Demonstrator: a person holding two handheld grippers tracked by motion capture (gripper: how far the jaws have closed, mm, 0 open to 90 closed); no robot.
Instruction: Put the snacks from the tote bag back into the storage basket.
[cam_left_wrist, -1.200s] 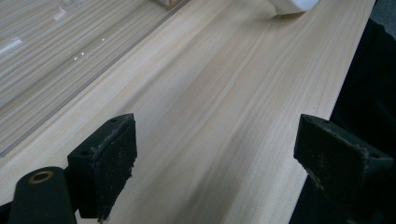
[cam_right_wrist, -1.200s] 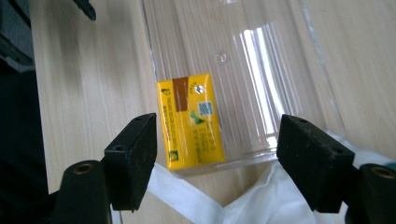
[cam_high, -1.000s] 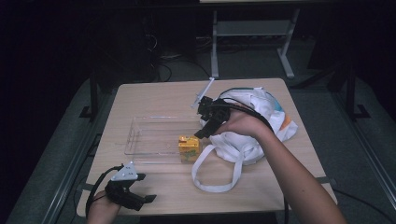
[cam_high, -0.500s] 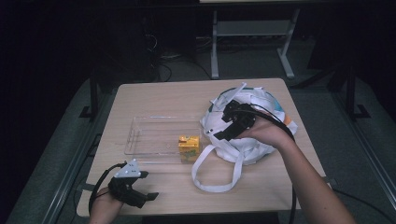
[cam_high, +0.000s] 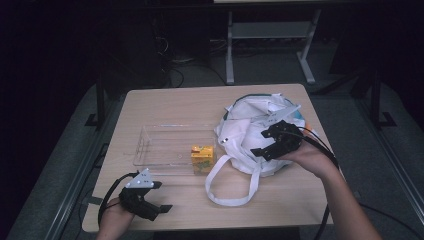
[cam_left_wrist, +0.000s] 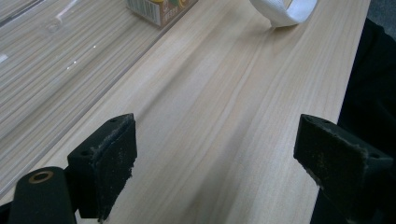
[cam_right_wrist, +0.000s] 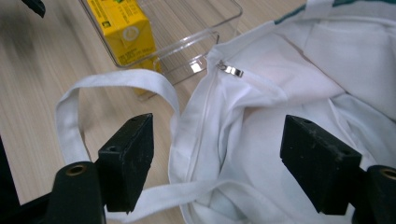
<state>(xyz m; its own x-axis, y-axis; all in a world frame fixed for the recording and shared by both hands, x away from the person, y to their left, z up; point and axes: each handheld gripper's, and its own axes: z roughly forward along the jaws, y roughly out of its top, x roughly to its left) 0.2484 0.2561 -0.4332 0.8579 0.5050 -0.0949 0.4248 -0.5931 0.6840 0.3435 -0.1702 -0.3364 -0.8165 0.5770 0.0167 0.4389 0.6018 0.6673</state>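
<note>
- A white cloth tote bag (cam_high: 252, 137) lies crumpled on the right half of the wooden table (cam_high: 175, 102), its looped handle (cam_high: 227, 187) trailing toward the near edge; its inside is hidden by folds.
- The right gripper (cam_high: 274, 142) hovers over the bag, jaws spread wide, gripping nothing; the forearm reaches in from the lower right.
- A yellow juice carton (cam_high: 202, 159) stands in the clear plastic tray (cam_high: 150, 145), just beside the bag.
- The left gripper (cam_high: 150, 200) rests at the near left edge, jaws apart and empty.
</note>
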